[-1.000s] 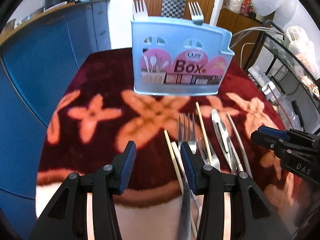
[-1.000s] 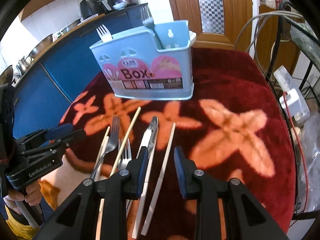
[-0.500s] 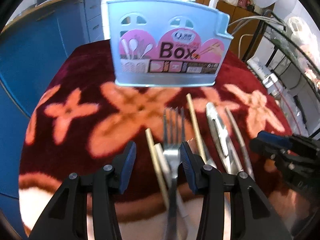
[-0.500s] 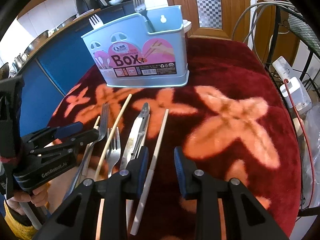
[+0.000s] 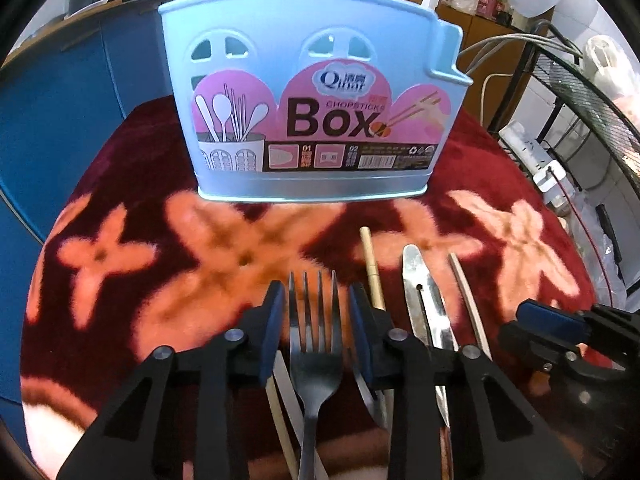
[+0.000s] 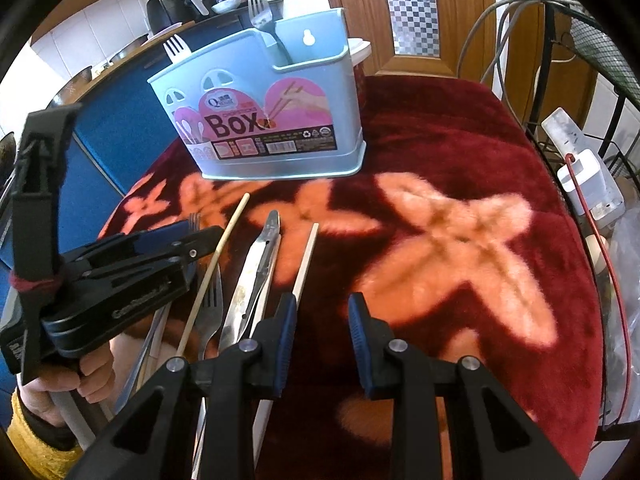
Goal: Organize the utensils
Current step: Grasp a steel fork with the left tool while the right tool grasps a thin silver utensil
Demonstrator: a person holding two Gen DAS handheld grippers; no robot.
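- The fork [image 5: 314, 344] lies flat on the red blanket [image 5: 120, 272] in front of the blue utensil box [image 5: 308, 92], its long axis running from the camera toward the box, tines pointing at the box and handle trailing back under the gripper.
- The left gripper [image 5: 314, 336] straddles the fork's head; its jaws have just been closing, with the fork between them, and a thin gap shows on each side of the tines, so the blue pads [image 5: 272, 332] are not pressing on it.
- The right gripper [image 6: 322, 340] hangs over the blanket on the right of the fork, fingers partly apart with nothing between them.
- Right of the fork, all roughly parallel to it and pointing toward the box: a wooden chopstick [image 5: 372, 268], metal tongs [image 5: 424, 304] and a pale chopstick [image 5: 468, 300].
- A second fork [image 6: 210, 308] lies beside the wooden chopstick in the right wrist view, tines toward the box.
- Two forks stand tines up in the box, one at its left end [image 6: 173, 49] and one at its right end [image 6: 260, 8].
- The box's pink label reads "Qinar", "CHOPSTICKS" and large "Box", with "01" and "02" in small panels; the finer print is unreadable.
- The left gripper's body carries white lettering, blurred in the right wrist view.
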